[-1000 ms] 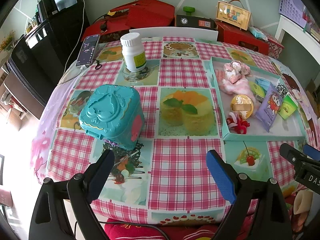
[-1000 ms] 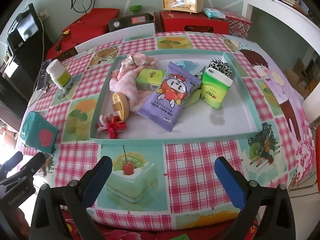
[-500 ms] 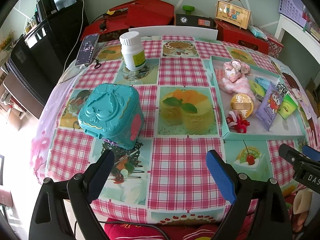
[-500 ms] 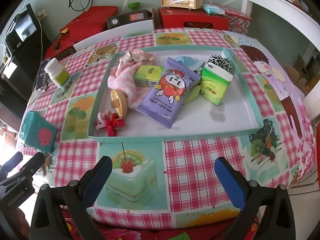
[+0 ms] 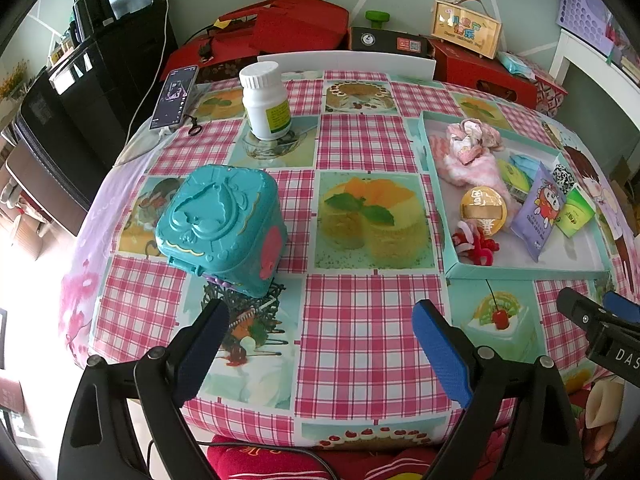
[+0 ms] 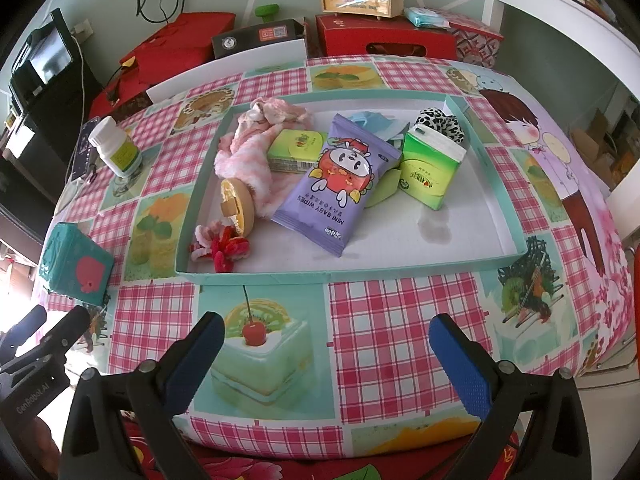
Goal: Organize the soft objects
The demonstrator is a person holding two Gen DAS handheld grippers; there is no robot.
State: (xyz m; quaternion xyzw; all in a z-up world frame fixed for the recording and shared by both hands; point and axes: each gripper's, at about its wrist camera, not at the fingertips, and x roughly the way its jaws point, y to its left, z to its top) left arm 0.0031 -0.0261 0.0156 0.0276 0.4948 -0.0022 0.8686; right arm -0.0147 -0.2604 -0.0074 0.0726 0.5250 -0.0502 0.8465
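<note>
Two hand-held grippers poised above the near edge of a round table covered with a pink-check cloth printed with cakes. The left gripper has its blue-padded jaws spread wide with nothing between them; below the gap lies bare cloth. The right gripper likewise stands open and empty over the printed cherry cake, short of the tray. The soft objects are gathered in a shallow teal-rimmed tray on the right half of the table: a pink fluffy cloth at the far left of the tray, with a paler bundle of fabric resting on its far end; a purple pack of baby wipes lying across the middle, partly over a flat green tissue pack; a taller green tissue pack leaning just to the right of the wipes; a black-and-white spotted item, probably a hair scrunchie, in the far right corner; a light blue item behind the wipes, too covered to identify; a round golden tin standing on edge near the left wall; and a red and white fuzzy tangle in the near left corner. Outside the tray, on the left half, sit a closed teal plastic case, a white pill bottle farther back, and a phone at the far left edge.
</note>
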